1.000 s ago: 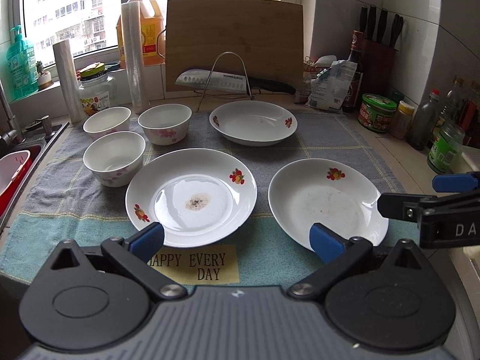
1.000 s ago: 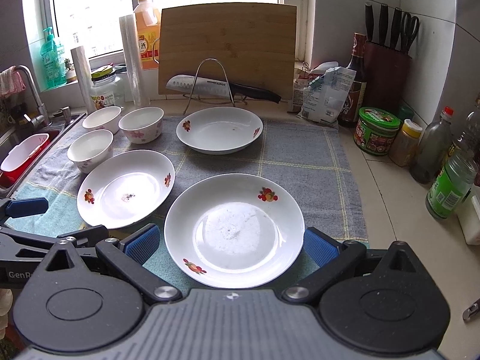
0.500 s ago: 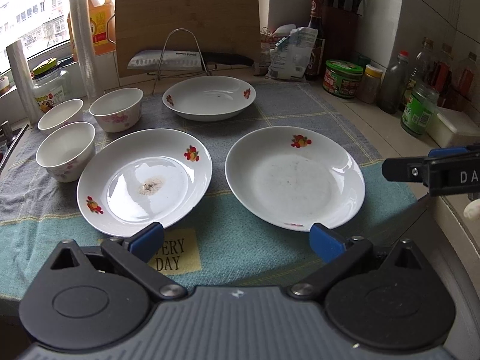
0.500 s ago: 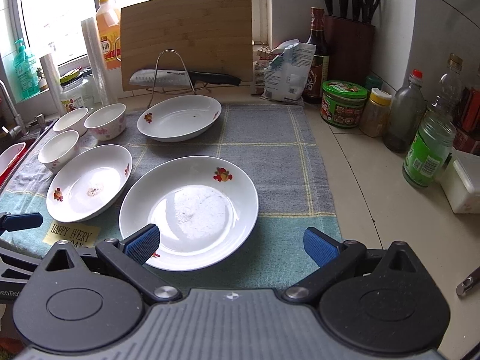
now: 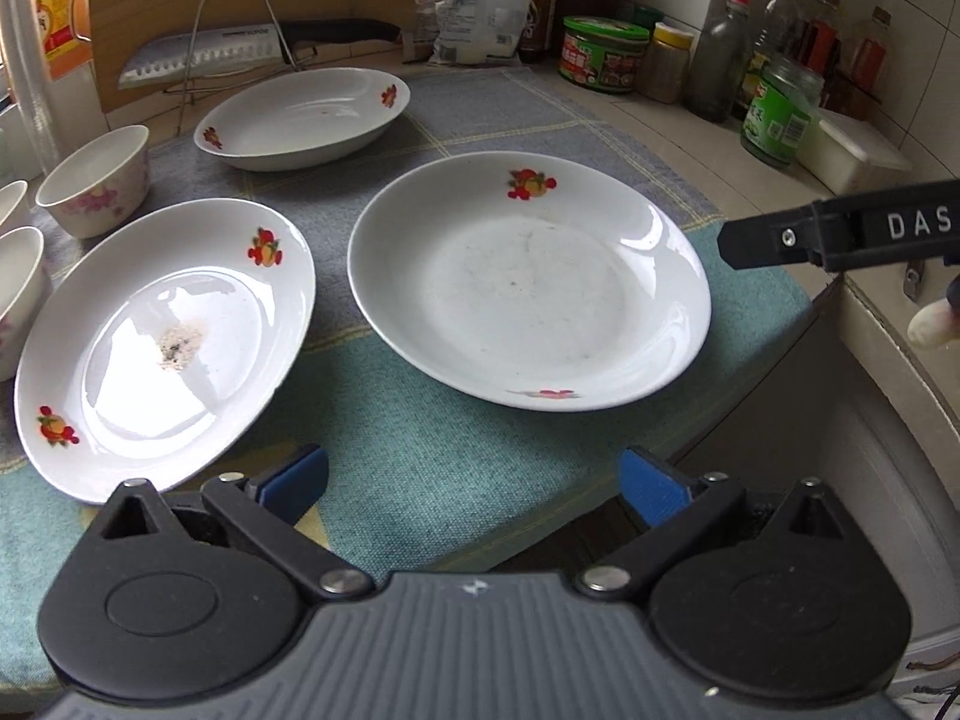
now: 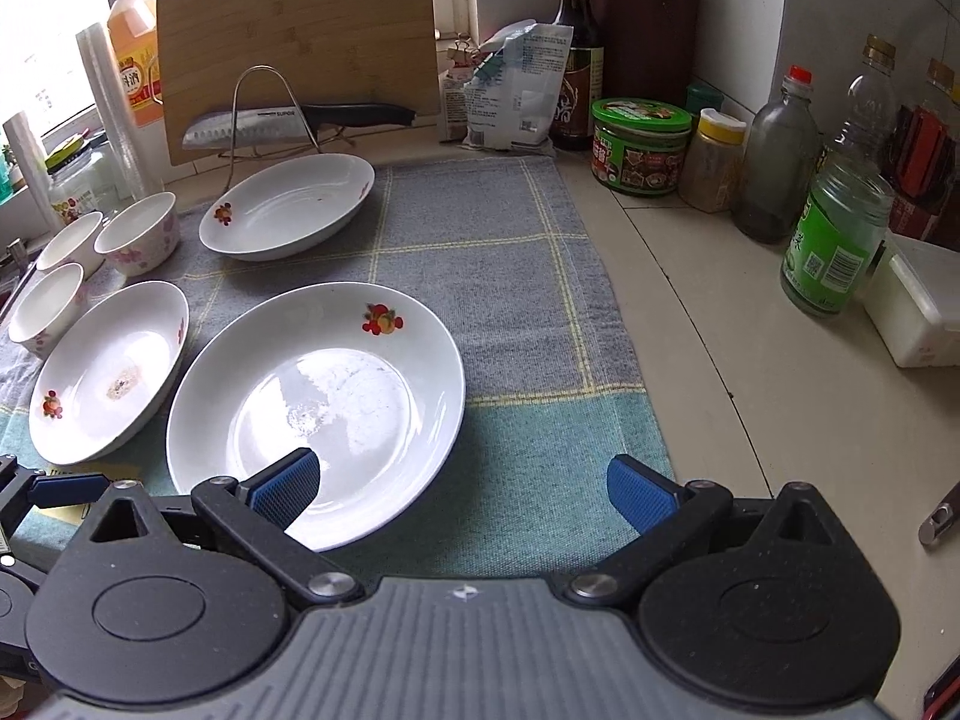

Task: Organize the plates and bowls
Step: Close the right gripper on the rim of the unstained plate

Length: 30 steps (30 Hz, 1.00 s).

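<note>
White porcelain covers the towel (image 6: 516, 300) on the counter (image 6: 750, 372): three round fruit-printed plates lying flat, rims up. The near right plate (image 6: 336, 396) sits just in front of the right gripper (image 6: 462, 495), whose jaws are spread wide, the left fingertip over the plate's near rim. The near left plate (image 5: 162, 342), with a crumb smear at its centre, lies just ahead of the left gripper (image 5: 474, 489), jaws likewise released. The far plate (image 6: 288, 213) rests by the knife stand (image 6: 264, 114). Three bowls (image 6: 141, 234) stand upright at far left.
</note>
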### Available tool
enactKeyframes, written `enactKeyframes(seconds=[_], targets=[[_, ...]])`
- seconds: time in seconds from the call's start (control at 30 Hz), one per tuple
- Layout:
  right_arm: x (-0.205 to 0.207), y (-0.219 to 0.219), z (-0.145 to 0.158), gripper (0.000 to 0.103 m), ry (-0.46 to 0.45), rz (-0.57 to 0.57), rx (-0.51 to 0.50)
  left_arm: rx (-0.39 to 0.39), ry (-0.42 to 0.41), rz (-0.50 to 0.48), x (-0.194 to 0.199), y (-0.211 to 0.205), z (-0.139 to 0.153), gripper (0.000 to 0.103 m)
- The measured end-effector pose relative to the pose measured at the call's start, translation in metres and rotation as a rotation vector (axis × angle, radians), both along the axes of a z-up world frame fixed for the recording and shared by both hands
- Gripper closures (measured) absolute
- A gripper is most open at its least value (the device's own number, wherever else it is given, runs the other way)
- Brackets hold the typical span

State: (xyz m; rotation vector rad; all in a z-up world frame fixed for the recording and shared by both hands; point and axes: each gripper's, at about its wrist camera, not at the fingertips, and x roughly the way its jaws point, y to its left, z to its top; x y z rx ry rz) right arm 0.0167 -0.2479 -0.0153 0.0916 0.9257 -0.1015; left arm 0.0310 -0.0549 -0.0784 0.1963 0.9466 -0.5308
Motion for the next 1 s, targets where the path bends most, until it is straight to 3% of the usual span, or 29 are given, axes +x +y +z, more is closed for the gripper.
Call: enactKeyframes(seconds=[0.17,0.4,0.53,0.87,0.93,1.0], targets=[[0.009,0.004,-0.005,0.0,0.029,-0.034,-0.026,-0.002,0.037,-0.073,0.011,-0.005,-0.013,0.001],[0.017,0.01,-0.007,0.0,0.053,-0.04,-0.031,0.03,-0.012,-0.128,0.015,-0.012,-0.016,0.001],[0.025,0.009,-0.011,0.0,0.063,-0.023,-0.031,0.084,-0.048,-0.141,0.012,-0.02,-0.02,0.0],[0.059,-0.016,-0.02,0.0,0.059,0.096,0.016,0.095,-0.078,-0.153,0.007,-0.02,-0.022,0.0],[0.067,-0.021,-0.021,0.0,0.05,0.124,0.018,0.133,-0.111,-0.176,0.001,-0.023,-0.025,0.0],[0.073,-0.026,-0.022,0.0,0.045,0.145,0.03,0.252,-0.148,-0.196,-0.006,-0.034,-0.031,0.001]])
